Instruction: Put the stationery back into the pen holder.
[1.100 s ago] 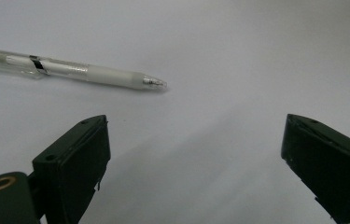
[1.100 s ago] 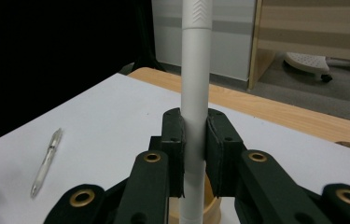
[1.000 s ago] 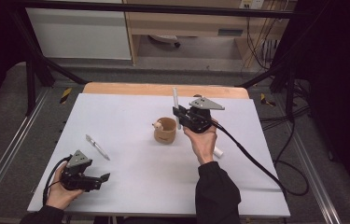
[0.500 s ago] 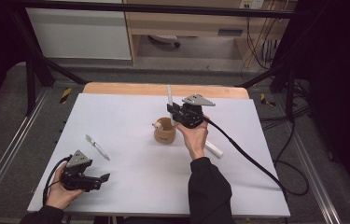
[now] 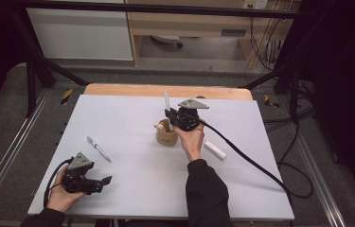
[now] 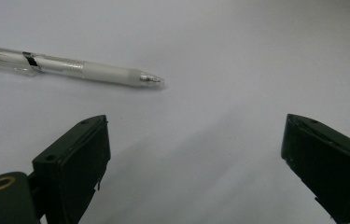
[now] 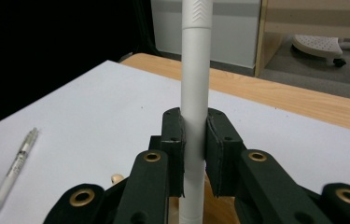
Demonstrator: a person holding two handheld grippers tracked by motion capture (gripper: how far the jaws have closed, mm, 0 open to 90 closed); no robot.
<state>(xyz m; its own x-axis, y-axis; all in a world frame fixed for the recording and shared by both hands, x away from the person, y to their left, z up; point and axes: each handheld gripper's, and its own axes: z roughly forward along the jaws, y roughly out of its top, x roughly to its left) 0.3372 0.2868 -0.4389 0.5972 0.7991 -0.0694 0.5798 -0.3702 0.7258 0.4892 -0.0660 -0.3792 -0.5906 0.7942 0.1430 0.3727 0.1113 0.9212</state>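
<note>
We see a white table (image 5: 132, 189) with a wooden strip along its far edge. Near the middle of the table, a little toward the far edge, stands a small brown wooden cup (image 5: 166, 138) with something pale poking above its rim. Our right gripper (image 5: 168, 113) hovers directly over that cup, its jaws clenched on a white marker (image 5: 167, 100) that stands upright between them; in the right gripper view the marker (image 7: 195, 93) rises straight through the jaws and its lower end drops toward the cup below. To the right of the cup, past our right hand (image 5: 191, 141), a white cap (image 5: 215, 149) lies flat on the table. Our left gripper (image 5: 100, 181) rests near the table's near left corner, jaws released and spread wide with nothing between them. Just beyond it, toward the left edge, a clear pen (image 5: 98, 149) lies flat; in the left gripper view the pen (image 6: 70, 67) lies beyond the jaws, apart from them.
</note>
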